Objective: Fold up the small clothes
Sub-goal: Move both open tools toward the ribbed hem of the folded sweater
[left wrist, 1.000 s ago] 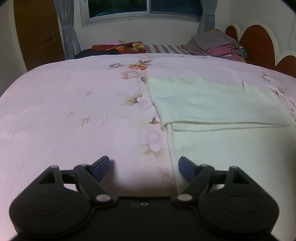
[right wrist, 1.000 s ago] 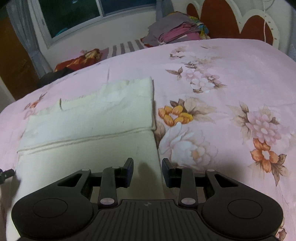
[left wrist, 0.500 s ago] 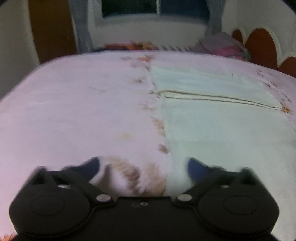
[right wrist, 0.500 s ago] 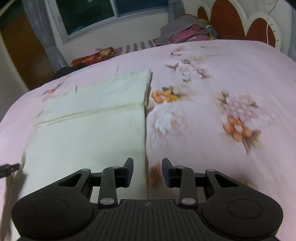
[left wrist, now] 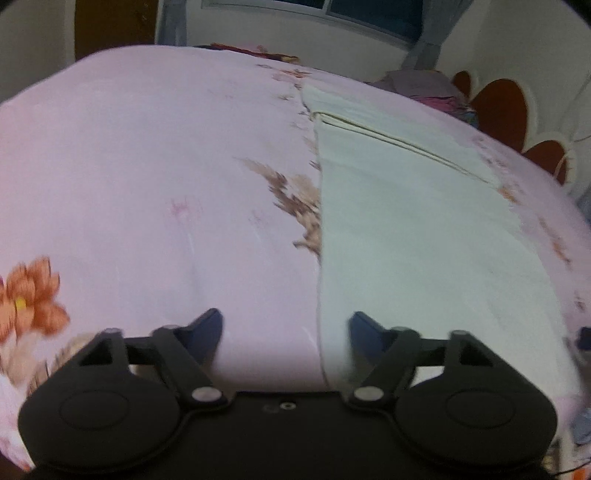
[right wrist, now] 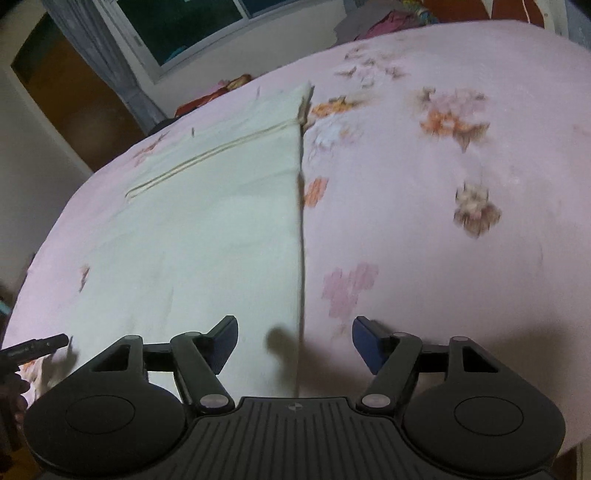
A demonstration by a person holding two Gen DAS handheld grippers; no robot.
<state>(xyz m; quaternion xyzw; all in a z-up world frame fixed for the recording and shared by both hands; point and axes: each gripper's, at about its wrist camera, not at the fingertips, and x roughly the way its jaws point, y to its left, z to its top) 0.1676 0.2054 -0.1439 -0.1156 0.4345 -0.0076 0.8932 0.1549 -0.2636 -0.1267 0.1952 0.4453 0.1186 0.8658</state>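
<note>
A pale cream cloth (left wrist: 424,229) lies flat on the pink flowered bedsheet (left wrist: 147,184), its far end folded over along a seam. My left gripper (left wrist: 286,325) hovers over the cloth's left edge near the near end; its jaws are closing with that edge running between them, untouched by the pads. In the right wrist view the same cloth (right wrist: 207,221) fills the left half. My right gripper (right wrist: 293,334) straddles the cloth's right edge, its jaws opening and pressing on nothing. The tip of the left gripper (right wrist: 37,345) shows at that view's far left.
The bedsheet (right wrist: 443,221) drops away at the bed's near edge. A heap of folded clothes (left wrist: 424,83) sits by the brown headboard (left wrist: 498,107). A window with curtains (right wrist: 184,26) and a brown door (right wrist: 66,85) stand behind the bed.
Both grippers have drawn back along the cloth's side edges toward its near end. The right jaws have spread from nearly shut to wide. The left jaws widened, then narrowed.
</note>
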